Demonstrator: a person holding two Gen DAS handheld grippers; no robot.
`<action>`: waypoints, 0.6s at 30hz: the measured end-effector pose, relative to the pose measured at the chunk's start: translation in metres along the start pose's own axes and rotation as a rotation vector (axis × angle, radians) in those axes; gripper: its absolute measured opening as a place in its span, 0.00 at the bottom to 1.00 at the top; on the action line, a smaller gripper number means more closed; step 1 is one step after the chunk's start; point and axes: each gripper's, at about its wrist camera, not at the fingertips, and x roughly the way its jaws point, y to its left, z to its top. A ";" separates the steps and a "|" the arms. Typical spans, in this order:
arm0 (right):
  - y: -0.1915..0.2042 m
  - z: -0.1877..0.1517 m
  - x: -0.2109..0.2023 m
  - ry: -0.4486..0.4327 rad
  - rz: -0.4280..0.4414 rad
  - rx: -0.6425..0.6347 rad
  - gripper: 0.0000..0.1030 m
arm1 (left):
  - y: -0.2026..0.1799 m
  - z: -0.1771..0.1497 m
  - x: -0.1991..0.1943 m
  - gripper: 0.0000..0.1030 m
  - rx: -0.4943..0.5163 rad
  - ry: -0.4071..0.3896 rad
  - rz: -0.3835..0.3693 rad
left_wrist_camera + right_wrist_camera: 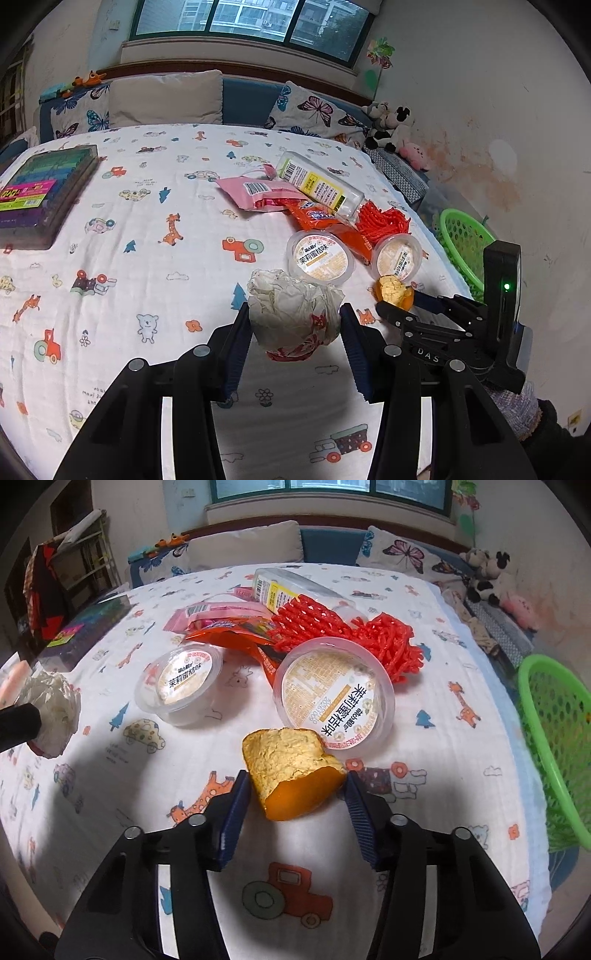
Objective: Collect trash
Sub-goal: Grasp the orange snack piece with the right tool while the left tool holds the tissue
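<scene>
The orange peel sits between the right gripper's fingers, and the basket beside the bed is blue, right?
Not quite: the basket is green, as the right wrist view shows. The rest holds: the orange peel sits between the fingers of the right gripper.

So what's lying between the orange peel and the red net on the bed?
A clear plastic cup tipped on its side, its printed lid facing the camera, lies between the orange peel and the red net. The right wrist view shows it best.
</scene>
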 end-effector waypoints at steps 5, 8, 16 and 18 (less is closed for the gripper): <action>-0.008 -0.002 -0.012 -0.021 0.025 0.045 0.42 | -0.005 0.003 -0.003 0.45 0.011 -0.009 -0.011; -0.016 -0.004 -0.025 -0.039 0.027 0.056 0.42 | -0.012 0.006 -0.004 0.45 0.022 -0.012 -0.019; -0.054 -0.005 -0.065 -0.094 0.037 0.130 0.42 | -0.040 0.015 0.001 0.45 0.063 -0.007 -0.065; -0.071 -0.004 -0.077 -0.118 0.022 0.158 0.42 | -0.050 0.018 0.003 0.45 0.081 -0.007 -0.076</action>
